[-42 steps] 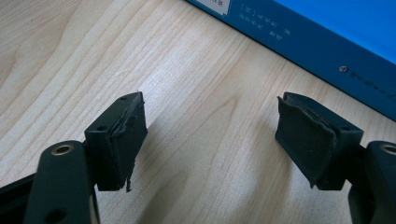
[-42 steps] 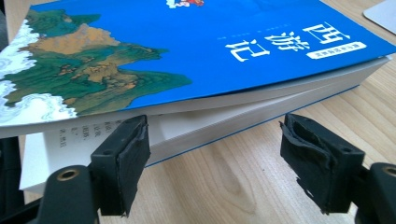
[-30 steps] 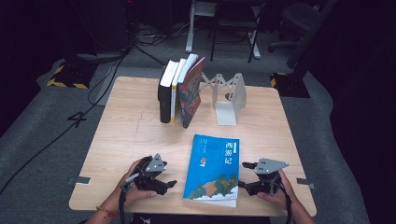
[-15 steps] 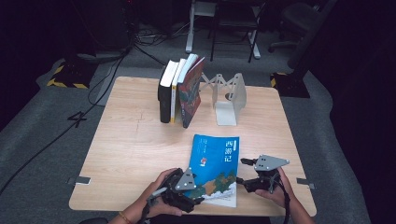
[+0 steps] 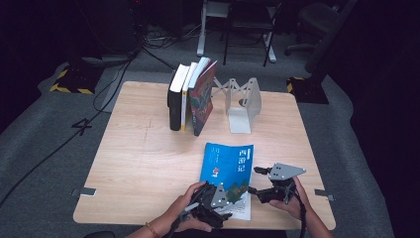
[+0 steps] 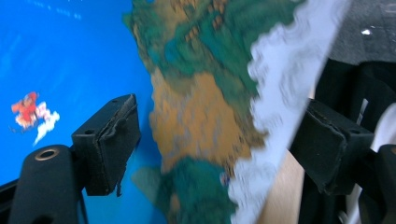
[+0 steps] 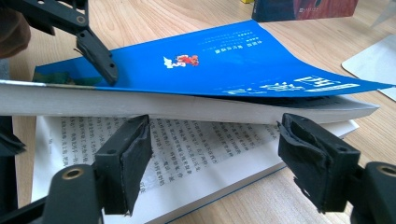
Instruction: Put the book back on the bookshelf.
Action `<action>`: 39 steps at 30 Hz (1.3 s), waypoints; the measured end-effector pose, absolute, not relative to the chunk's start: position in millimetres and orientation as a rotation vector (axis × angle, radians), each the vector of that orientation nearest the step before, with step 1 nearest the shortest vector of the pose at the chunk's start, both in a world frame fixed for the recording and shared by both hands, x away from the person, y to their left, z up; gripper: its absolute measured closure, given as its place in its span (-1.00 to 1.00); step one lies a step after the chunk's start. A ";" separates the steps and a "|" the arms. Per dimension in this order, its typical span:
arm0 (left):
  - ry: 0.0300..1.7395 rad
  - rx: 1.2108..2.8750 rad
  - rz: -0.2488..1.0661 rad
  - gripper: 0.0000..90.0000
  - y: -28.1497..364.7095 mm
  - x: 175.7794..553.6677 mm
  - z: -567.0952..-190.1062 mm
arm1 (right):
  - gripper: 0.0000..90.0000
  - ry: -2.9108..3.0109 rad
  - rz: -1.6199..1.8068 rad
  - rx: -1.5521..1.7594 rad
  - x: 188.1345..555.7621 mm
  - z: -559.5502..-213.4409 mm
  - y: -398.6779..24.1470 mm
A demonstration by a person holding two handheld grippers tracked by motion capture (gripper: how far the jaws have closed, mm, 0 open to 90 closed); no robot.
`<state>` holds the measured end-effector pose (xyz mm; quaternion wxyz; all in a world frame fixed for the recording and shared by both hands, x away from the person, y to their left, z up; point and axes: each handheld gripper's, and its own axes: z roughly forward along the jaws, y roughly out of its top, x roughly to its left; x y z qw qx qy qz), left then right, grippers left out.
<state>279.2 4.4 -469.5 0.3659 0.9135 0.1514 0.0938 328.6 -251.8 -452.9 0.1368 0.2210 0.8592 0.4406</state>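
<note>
While its jaws stand spread over the cover without pinching it, the left gripper (image 5: 214, 204) hovers at the near left corner of the blue book (image 5: 228, 166). Beside that book's near right edge, the right gripper (image 5: 267, 191) also has its jaws apart, facing pages that gape open under the lifted upper part. Farther back on the table (image 5: 138, 153), upright books (image 5: 190, 96) lean beside a white bookend (image 5: 242, 104).

4 books: 1 blue book (image 5: 228, 166) flat, 3 upright books (image 5: 190, 96); 1 bookend (image 5: 242, 101); 2 claws.
</note>
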 end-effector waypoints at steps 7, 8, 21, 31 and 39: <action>0.432 2.344 0.292 -0.49 -1.4 283.8 -470.2 | -0.45 2.486 1.277 0.651 329.2 -453.5 -252.3; 0.428 2.342 0.301 -0.49 -1.7 282.6 -470.1 | -0.45 2.486 1.277 0.651 329.2 -453.5 -252.3; 0.447 2.285 0.274 -0.21 3.0 281.8 -463.4 | -0.42 2.444 1.315 0.649 328.4 -448.4 -247.7; 0.487 2.252 0.260 -0.21 6.7 283.5 -461.2 | -0.41 2.421 1.312 0.638 329.4 -444.1 -242.7; 0.439 2.206 0.351 0.43 11.7 279.8 -455.2 | -0.40 2.419 1.301 0.645 330.9 -444.8 -243.0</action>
